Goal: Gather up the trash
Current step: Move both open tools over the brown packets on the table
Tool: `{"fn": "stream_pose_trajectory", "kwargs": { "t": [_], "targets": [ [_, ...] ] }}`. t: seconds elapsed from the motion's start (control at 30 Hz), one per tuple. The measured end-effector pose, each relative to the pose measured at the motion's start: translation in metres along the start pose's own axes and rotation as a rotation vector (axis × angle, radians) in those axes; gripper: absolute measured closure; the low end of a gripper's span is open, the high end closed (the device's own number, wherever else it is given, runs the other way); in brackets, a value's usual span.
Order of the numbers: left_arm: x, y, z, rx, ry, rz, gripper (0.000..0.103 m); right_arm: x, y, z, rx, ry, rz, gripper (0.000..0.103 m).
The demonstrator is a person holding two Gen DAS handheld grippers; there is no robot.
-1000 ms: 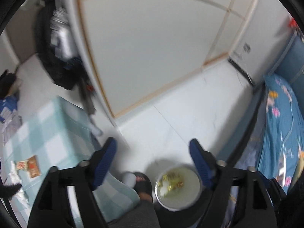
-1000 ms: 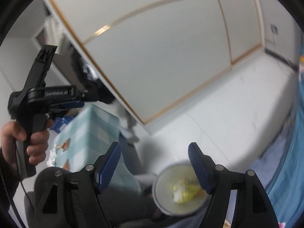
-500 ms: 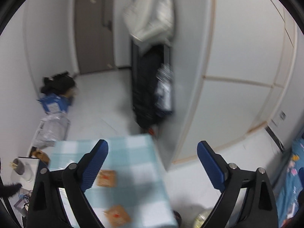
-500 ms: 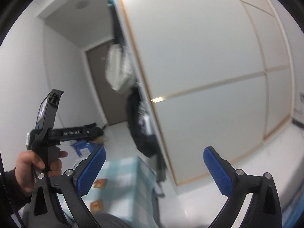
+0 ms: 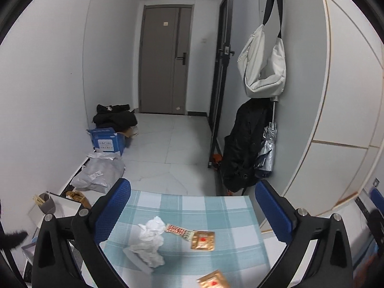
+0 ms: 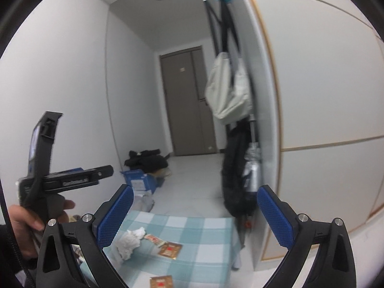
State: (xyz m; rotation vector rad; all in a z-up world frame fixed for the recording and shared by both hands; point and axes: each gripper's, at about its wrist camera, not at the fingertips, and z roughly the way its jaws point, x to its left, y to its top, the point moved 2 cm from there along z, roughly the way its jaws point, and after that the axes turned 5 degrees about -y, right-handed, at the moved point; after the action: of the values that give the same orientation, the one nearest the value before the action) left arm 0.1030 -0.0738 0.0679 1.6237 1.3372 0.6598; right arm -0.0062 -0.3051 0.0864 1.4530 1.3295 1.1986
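Note:
A table with a blue-and-white checked cloth (image 5: 216, 206) (image 6: 204, 225) holds the trash. A crumpled white tissue (image 5: 150, 242) (image 6: 129, 241) lies at its left. A red-and-white wrapper (image 5: 178, 231) (image 6: 153, 238) lies beside it. A gold sachet (image 5: 202, 240) (image 6: 171, 250) lies right of that, and a second gold sachet (image 5: 213, 279) (image 6: 161, 282) is nearer. My left gripper (image 5: 192, 213) is open and empty above the table. My right gripper (image 6: 194, 214) is open and empty, held higher. The left gripper's body shows in the right wrist view at the left.
A white bag (image 5: 264, 69), a black backpack (image 5: 242, 148) and a folded umbrella (image 5: 267, 151) hang by the wardrobe at the right. A blue box (image 5: 108, 139), dark clothes and grey plastic bags (image 5: 98, 175) lie on the floor at the left. A grey door (image 5: 165, 60) stands at the back.
Both grippers have swung up and away from the trash bin on the floor. They now face the table and the hallway. Both stay open and empty.

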Motion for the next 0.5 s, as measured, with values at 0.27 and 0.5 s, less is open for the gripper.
{"fn": "stream_pose_trajectory", "kwargs": {
  "t": [0.27, 0.5],
  "targets": [
    [0.032, -0.026, 0.006, 0.043, 0.097, -0.007, 0.001, 0.052, -0.042, 0.046, 0.121, 0.075, -0.1, 0.0],
    [0.056, -0.065, 0.025, 0.128, 0.138, -0.063, 0.001, 0.063, -0.108, 0.097, 0.401, 0.115, -0.093, 0.0]
  ]
}}
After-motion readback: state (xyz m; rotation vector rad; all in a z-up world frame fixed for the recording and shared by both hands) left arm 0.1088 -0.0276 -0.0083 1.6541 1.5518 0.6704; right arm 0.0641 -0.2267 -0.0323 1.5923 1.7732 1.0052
